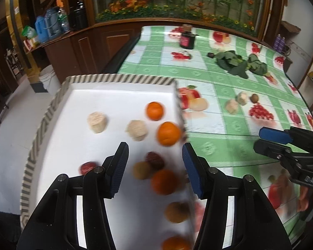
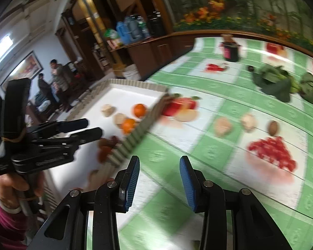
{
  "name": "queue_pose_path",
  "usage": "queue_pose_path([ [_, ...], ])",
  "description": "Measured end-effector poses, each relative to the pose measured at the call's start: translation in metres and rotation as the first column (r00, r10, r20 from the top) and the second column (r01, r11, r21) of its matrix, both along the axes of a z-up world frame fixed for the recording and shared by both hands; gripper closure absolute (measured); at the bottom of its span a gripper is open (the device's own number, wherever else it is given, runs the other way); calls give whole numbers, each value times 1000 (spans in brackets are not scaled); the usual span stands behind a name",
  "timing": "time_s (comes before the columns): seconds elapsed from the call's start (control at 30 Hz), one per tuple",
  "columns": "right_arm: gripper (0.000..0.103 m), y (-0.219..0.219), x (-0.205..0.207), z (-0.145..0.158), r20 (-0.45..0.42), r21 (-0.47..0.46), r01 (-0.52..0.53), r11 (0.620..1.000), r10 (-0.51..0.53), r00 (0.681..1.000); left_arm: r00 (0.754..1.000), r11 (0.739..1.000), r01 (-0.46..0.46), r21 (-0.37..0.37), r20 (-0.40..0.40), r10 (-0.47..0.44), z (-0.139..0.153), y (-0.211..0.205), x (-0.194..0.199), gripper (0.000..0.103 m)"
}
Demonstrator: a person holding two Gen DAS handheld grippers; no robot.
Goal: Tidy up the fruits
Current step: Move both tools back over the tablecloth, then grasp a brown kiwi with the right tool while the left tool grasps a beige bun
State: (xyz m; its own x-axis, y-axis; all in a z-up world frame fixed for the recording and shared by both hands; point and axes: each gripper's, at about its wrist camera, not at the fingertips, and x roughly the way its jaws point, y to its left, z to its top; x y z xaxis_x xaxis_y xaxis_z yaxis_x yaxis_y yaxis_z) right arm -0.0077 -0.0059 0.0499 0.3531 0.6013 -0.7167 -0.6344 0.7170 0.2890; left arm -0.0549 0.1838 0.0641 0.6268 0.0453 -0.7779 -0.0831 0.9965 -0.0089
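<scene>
My left tool [image 1: 155, 162] hangs over the near part of the tray [image 1: 119, 78], fingers spread, nothing between them. My right tool [image 2: 159, 175] hangs over the desk [image 2: 198, 150] just right of the tray's ribbed wall, fingers likewise spread and empty.

Tray contents, near to far, left wrist view:
- An orange [image 1: 175, 243] at the bottom edge, partly cut off.
- A brown fruit [image 1: 176, 212] beside the right wall.
- A second orange [image 1: 163, 181], blurred, between my spread fingers.
- A tan fruit [image 1: 142, 169] touching a dark red fruit [image 1: 155, 160].
- A red fruit [image 1: 87, 167] apart to the left, partly hidden by my left finger.
- A third orange [image 1: 169, 133] near the right wall, with a pale block [image 1: 136, 130] just beside it.
- A second pale block [image 1: 97, 122] further left.
- A fourth orange [image 1: 154, 110] furthest back.

On the desk, outside the tray, right wrist view:
- Two pale pieces [image 2: 223, 126] and [image 2: 248, 121] with a kiwi [image 2: 273, 127] to their right, in a rough row.
- Leafy greens [image 2: 281, 85] further back.
- A dark jar [image 2: 231, 51] near the far edge.
</scene>
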Motion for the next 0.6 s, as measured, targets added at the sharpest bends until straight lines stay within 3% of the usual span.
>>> queue_pose_path([
  [0.27,65,-55,29,-13,-5,-54,126,991,-127,992,996,996,84,-24,-5,-84,2,-50,21,49],
  [0.6,64,-82,68,-17,53,-144,165,976,-159,986,981,983,180,-30,-63,-182,-5,-95,57,49],
])
